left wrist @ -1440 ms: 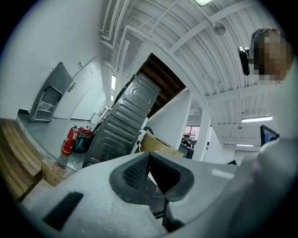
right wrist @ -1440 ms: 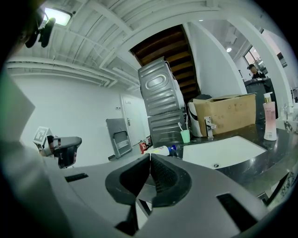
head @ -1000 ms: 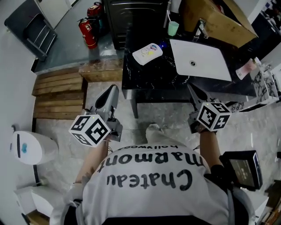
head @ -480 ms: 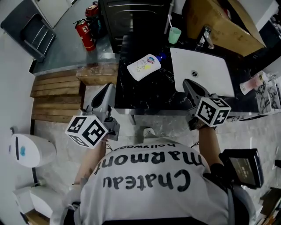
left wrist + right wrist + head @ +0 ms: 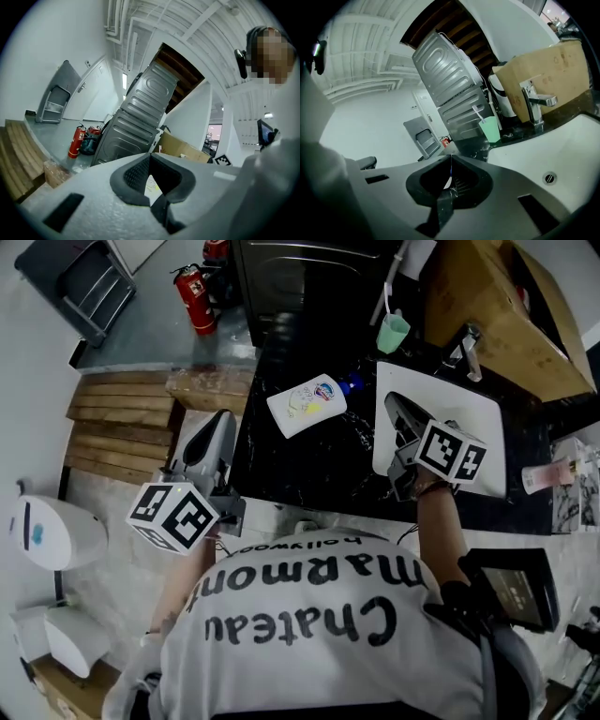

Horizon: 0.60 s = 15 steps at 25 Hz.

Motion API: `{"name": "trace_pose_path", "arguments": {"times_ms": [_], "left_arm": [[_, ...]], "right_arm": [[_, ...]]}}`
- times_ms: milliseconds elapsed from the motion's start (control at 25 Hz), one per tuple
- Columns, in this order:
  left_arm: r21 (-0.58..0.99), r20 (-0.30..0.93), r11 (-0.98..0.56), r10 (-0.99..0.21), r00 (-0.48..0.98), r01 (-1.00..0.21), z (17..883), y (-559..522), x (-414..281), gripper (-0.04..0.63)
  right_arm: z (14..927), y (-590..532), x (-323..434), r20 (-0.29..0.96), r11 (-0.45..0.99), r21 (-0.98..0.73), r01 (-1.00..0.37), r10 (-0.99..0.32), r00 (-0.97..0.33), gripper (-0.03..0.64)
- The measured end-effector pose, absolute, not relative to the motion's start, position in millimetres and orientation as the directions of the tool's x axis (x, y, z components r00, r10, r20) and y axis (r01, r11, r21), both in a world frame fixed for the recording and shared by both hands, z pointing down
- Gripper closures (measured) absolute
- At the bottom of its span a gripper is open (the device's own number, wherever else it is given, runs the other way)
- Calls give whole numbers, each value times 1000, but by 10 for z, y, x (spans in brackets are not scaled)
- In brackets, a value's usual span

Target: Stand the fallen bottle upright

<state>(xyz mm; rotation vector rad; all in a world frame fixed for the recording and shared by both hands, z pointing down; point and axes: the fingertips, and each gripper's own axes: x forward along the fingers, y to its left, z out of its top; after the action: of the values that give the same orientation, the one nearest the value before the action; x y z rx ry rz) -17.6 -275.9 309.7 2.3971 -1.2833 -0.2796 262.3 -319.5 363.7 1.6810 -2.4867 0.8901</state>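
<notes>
Black marble counter fills the middle of the head view, with a white sink set into it at three o'clock. And there's our bottle, white, flat on its side on the dark stone just beside the basin, blue cap aimed toward two o'clock. It's down, folks, not upright, and nothing is touching it.

Left gripper sits off the counter's nine o'clock edge, over the floor, clear of the bottle. Its own view shows the left gripper with its tips pressed together and nothing clamped; a sliver of the bottle's pale label peeks through the hollow behind the tips.

Right gripper hangs over the sink's near-left corner, with the bottle at its nine o'clock, near but apart. Seen from its own view, the right gripper has its jaws closed on nothing at all.

So the bottle lies between the two closed grippers.

Up at one o'clock from the bottle stands a green cup with a toothbrush in it, then a faucet and a cardboard box beyond. A red fire extinguisher stands at eleven o'clock, beside a dark metal cabinet, and wooden steps lie at nine.
</notes>
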Motion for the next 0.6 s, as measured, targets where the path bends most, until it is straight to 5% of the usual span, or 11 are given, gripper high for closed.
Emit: {"name": "trace_pose_path", "arguments": {"times_ms": [600], "left_arm": [[427, 122, -382, -873, 471, -820, 3368, -2995, -200, 580]], "right_arm": [[4429, -3756, 2503, 463, 242, -633, -736, -643, -610, 601]]}}
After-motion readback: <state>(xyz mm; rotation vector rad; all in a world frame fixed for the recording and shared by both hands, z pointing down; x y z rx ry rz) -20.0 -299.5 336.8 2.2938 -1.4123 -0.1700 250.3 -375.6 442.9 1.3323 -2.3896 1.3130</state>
